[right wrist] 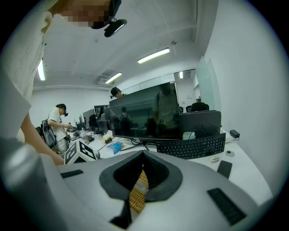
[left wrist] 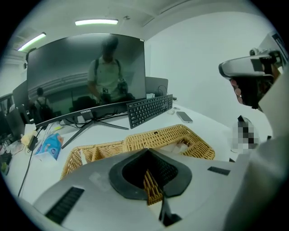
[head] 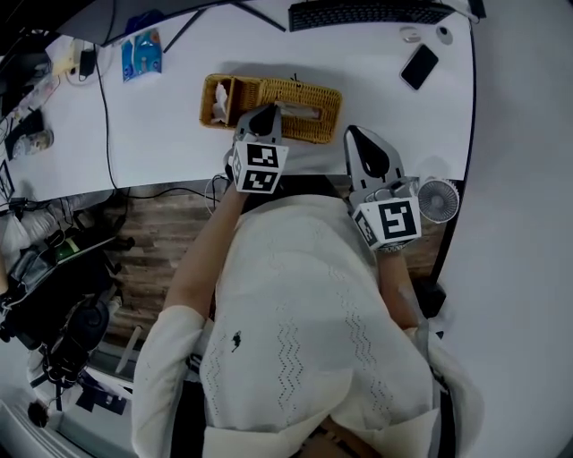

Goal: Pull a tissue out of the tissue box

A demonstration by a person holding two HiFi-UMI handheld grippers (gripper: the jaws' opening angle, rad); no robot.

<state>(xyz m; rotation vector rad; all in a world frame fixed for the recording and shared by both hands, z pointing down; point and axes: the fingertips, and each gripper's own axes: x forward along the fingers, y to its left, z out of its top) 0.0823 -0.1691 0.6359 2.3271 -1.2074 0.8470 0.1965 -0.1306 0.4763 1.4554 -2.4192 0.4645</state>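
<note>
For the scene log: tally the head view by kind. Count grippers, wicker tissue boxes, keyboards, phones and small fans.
Grippers: 2 (left gripper, right gripper)
Wicker tissue box: 1
Keyboard: 1
Phone: 1
Small fan: 1
Total: 6

Just ahead of the left gripper's [head: 265, 113] fingertips, the tissue box [head: 313, 97] is golden-yellow wicker in a tight weave, with a white tissue [head: 300, 111] showing at its slot. The table [head: 161, 134] beneath is plain white. The left gripper and right gripper [head: 356, 134] are grey with black textured pads [left wrist: 174, 173]. Each carries a cube [head: 260, 168] of black-and-white square markers. Beyond the right fingertips lie a black keyboard [head: 367, 13] and a black phone [head: 419, 65]. Behind the fingers, the shirt [head: 295, 313] is cream with knitted zigzags.
</note>
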